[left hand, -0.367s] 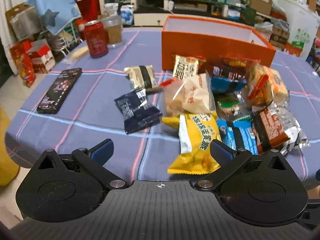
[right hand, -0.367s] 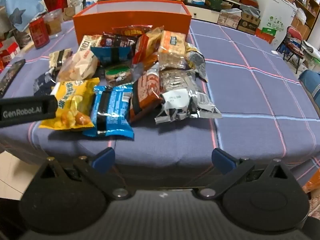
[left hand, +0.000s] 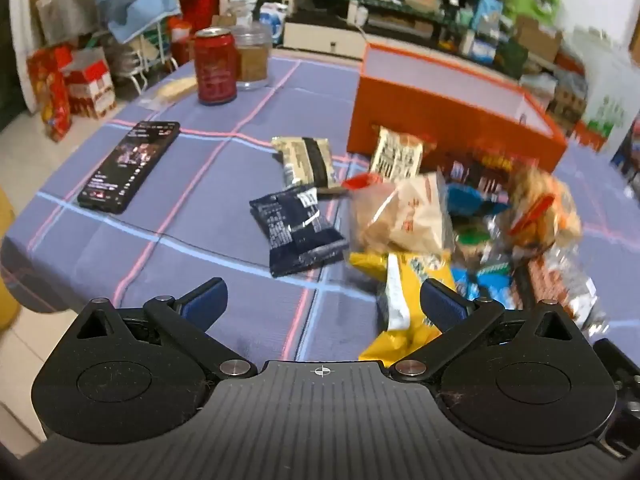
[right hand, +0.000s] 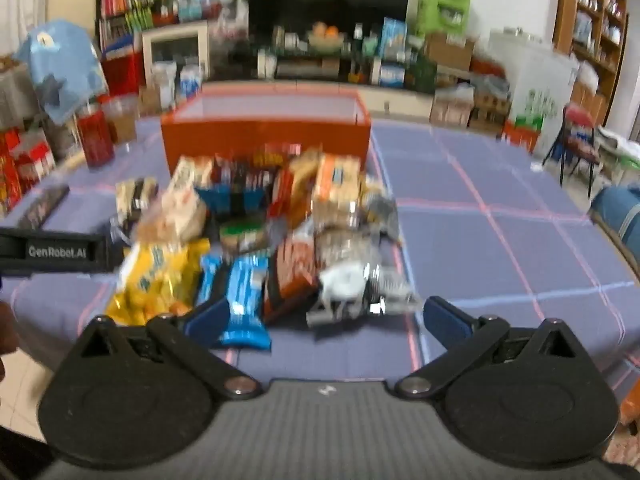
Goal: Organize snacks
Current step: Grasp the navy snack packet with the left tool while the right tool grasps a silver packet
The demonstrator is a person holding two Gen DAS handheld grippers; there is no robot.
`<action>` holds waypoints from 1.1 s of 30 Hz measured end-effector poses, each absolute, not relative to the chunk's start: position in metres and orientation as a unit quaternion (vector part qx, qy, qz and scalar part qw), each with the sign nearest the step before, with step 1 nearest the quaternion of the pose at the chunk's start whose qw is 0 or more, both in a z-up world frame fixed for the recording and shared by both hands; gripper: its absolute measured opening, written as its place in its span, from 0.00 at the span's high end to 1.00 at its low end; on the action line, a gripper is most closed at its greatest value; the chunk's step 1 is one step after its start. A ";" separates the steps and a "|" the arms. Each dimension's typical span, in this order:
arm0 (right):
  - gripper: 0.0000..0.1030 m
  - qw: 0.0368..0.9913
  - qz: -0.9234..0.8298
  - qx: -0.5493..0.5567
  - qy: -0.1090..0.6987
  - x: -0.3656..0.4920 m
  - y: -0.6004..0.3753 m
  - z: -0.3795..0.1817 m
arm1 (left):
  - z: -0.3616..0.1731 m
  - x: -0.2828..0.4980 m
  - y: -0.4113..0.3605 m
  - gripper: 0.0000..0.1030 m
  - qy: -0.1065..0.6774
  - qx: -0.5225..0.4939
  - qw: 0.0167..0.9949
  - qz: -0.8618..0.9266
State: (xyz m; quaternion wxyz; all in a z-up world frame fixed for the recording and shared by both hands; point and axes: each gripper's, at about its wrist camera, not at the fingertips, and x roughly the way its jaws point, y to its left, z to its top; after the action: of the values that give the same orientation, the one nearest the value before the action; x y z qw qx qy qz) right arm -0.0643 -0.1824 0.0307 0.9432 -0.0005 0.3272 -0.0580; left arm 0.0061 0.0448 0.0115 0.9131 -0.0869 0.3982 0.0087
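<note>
Left gripper [left hand: 322, 294] at the bottom of the left wrist view, jaws spread as wide as they go, nothing between the blue pads [left hand: 206, 298] but bare tablecloth; right-hand pad overlapping the yellow snack packet [left hand: 404, 296] in the picture, contact impossible to tell. Right gripper [right hand: 324, 314] at the bottom of the right wrist view, likewise fully spread and gripping nothing, with the blue wrapper [right hand: 244, 300] and the silver packet [right hand: 356, 284] lying just beyond its fingertips; heavy blur there. Snack pile [right hand: 280, 232] heaped in the centre of the right wrist view, on the purple checked tablecloth [right hand: 500, 248], directly in front of the orange box [right hand: 266, 138] at upper centre. In the left wrist view, same pile at centre right, orange box [left hand: 448, 120] at upper right. Dark navy packet [left hand: 296, 228] apart from the heap at centre, beige-and-black packet [left hand: 306, 158] just above it. Phone [left hand: 130, 166] at centre left, red can [left hand: 214, 66] and a glass jar [left hand: 252, 56] at upper left. Left gripper's arm marked GenRobot.AI [right hand: 56, 252] reaching in from the left edge of the right wrist view, beside the yellow packet.
</note>
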 end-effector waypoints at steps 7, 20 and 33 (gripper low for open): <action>0.00 0.986 -0.072 0.002 0.149 -0.101 -0.188 0.064 | 0.027 0.001 0.068 0.15 0.364 -0.124 0.923 0.017; 0.00 0.995 -0.080 -0.038 0.034 -0.132 -0.192 0.078 | 0.028 0.001 0.090 0.15 0.362 -0.147 0.921 -0.003; 0.00 0.996 -0.084 -0.032 0.024 -0.126 -0.242 0.093 | 0.020 0.009 0.095 0.15 0.401 -0.190 0.896 0.000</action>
State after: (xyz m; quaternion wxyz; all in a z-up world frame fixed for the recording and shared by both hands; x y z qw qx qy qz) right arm -0.1263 -0.2424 0.0926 0.9957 -0.0319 0.0238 -0.0836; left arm 0.0094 0.0950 0.0203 0.8960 -0.1899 0.4015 0.0001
